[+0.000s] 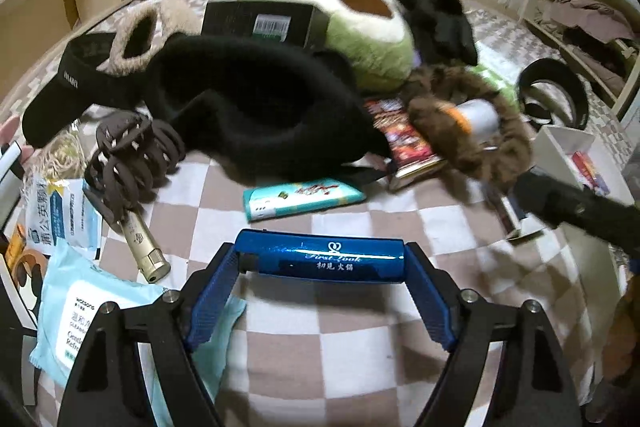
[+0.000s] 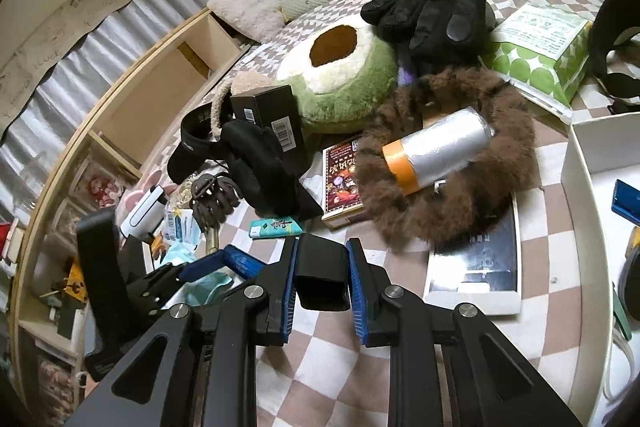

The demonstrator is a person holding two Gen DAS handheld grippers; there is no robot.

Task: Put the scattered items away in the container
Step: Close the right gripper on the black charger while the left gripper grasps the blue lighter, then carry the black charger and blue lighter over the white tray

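My left gripper (image 1: 324, 257) is shut on a glossy blue packet (image 1: 320, 255), held crosswise low over the checkered bedspread (image 1: 288, 347). In the right wrist view my right gripper (image 2: 322, 261) is shut on a small black box (image 2: 320, 277); the left gripper (image 2: 200, 269) shows just to its left. The white container (image 2: 576, 163) stands at the right edge with a blue item (image 2: 628, 205) inside; in the left wrist view the container (image 1: 558, 143) is at the right. Scattered around are a black beanie (image 1: 248, 99), a brown hair claw (image 1: 128, 155), a gold tube (image 1: 144, 247) and a teal tissue pack (image 1: 304, 197).
A brown furry loop (image 2: 460, 163) carries a silver roll (image 2: 436, 151) and lies beside a red card box (image 2: 340, 179). An avocado plush (image 2: 340, 75), black gloves (image 2: 432, 7), a green dotted pack (image 2: 536, 51), a black visor (image 1: 64, 87) and a wipes packet (image 1: 80, 319) lie about. Wooden shelving (image 2: 160, 95) runs along the far side.
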